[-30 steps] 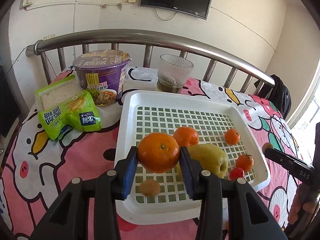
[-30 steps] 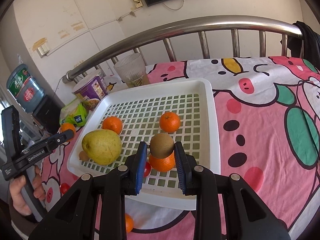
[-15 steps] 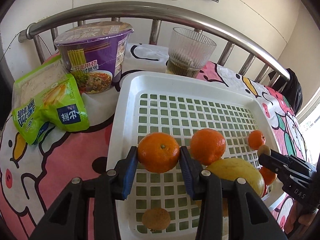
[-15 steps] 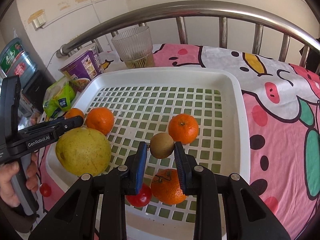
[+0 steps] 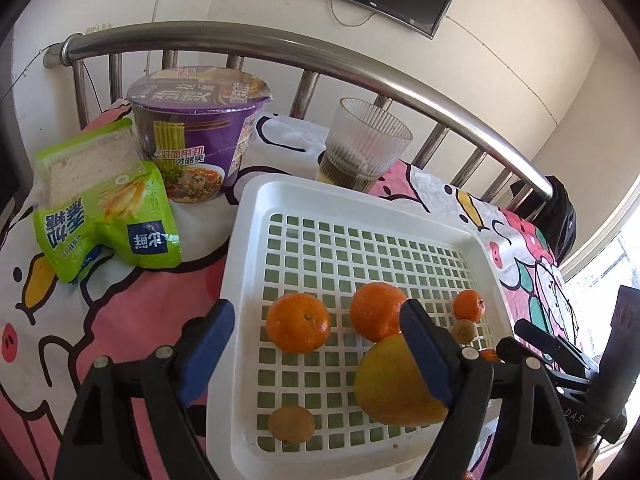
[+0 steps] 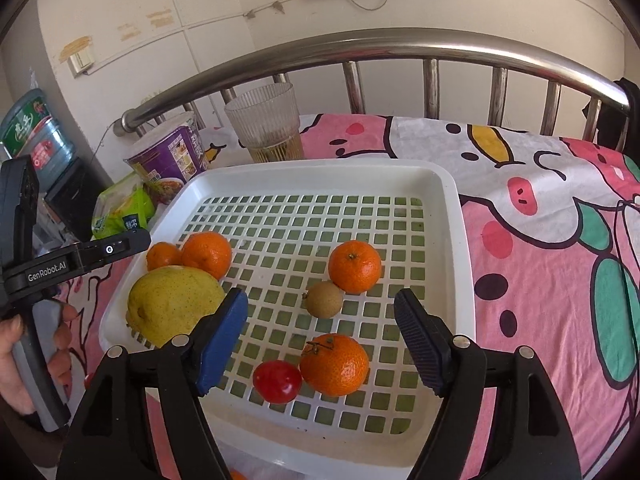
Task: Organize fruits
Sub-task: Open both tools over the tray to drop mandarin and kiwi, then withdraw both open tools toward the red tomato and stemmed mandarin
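Left wrist: noodle cup (image 5: 199,128) beside tray (image 5: 256,208)

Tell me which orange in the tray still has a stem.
The orange nearest the right tongs, beside the red fruit: a brown twig sticks out of its top. The other oranges show only a stem scar.

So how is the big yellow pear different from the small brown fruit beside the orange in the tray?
The pear is much bigger than the brown fruit. The pear is yellow-green and speckled; the brown fruit is dull brown. The pear lies at the tray's left edge, the brown fruit near the middle, touching an orange. Both rest in the tray, held by neither claw.
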{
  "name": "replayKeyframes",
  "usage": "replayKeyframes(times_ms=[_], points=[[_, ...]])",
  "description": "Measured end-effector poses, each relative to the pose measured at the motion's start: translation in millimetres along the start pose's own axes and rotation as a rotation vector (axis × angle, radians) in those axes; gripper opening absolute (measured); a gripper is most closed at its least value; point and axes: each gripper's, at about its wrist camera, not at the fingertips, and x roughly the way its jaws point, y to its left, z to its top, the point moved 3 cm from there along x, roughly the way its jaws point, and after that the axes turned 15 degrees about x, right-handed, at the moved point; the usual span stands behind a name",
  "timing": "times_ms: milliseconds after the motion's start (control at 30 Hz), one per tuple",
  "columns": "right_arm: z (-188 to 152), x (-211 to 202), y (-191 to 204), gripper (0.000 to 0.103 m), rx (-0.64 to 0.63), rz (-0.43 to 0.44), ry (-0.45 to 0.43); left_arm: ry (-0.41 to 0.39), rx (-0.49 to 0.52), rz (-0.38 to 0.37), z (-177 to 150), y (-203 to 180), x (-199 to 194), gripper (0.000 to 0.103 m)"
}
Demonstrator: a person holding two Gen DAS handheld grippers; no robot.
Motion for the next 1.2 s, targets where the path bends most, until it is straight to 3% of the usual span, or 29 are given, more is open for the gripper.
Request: replayKeyframes(times_ms=[167,333,633,867,1200], points=[[-8,-55,14,0.085,-0.026,0.034,-0.128,-0.147,0.009,-0.01,4,-5,-62,0.1],[-24,-101,31,0.093,-0.03,0.098,-0.23,-0.265,0.035,0.05,-10,-14,-117,0.103],[-57,-140,38,0.1,-0.005,0.156,-0.318,-0.339,0.126,0.094,-62,-47,-163,0.103],[-80,-142,32,0.101,-0.036,0.118,-0.321,-0.297,0.118,0.071,-105,-44,-163,0.103],[-107,-125,33,0.101,-0.079,0.096,-0.265,-0.207,0.187,0.114,-136,-40,-143,0.103]])
